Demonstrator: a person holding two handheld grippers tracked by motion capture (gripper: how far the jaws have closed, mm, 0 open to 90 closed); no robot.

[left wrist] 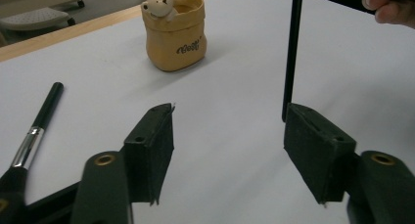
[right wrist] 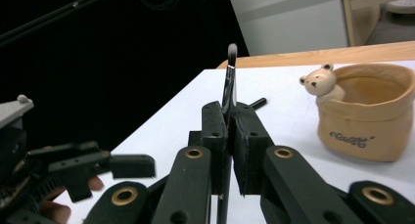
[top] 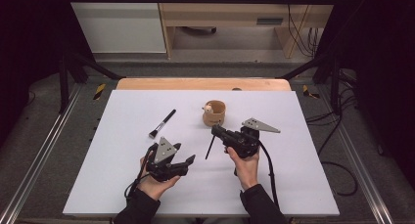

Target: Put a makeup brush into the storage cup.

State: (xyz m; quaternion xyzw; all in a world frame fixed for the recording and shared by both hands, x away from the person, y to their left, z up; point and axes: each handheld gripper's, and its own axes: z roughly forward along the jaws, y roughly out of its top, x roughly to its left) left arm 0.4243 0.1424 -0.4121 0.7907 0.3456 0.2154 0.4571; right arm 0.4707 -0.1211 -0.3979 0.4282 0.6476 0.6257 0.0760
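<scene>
A tan pouch-shaped pot (top: 214, 113) with a small bear figure on its rim stands upright at the middle of the white board (top: 122, 175). My right gripper (top: 216, 130) is just in front of the pot, shut on a slim black brush (top: 210, 148). That brush's handle hangs toward the board, and its bristle tip (right wrist: 232, 50) points up above the shut jaws. My left gripper (top: 184, 153) is held open to the left of the handle, with nothing between its pads (left wrist: 151, 145). The held handle (left wrist: 291, 53) rises just beyond its right pad. A second brush (top: 162, 123) lies flat left of the pot.
The board rests on a wooden table whose far edge (top: 203, 83) shows behind it. Dark frame bars and cables (top: 337, 131) run along both sides. The person's hands and dark sleeves (top: 259, 204) come in from the bottom.
</scene>
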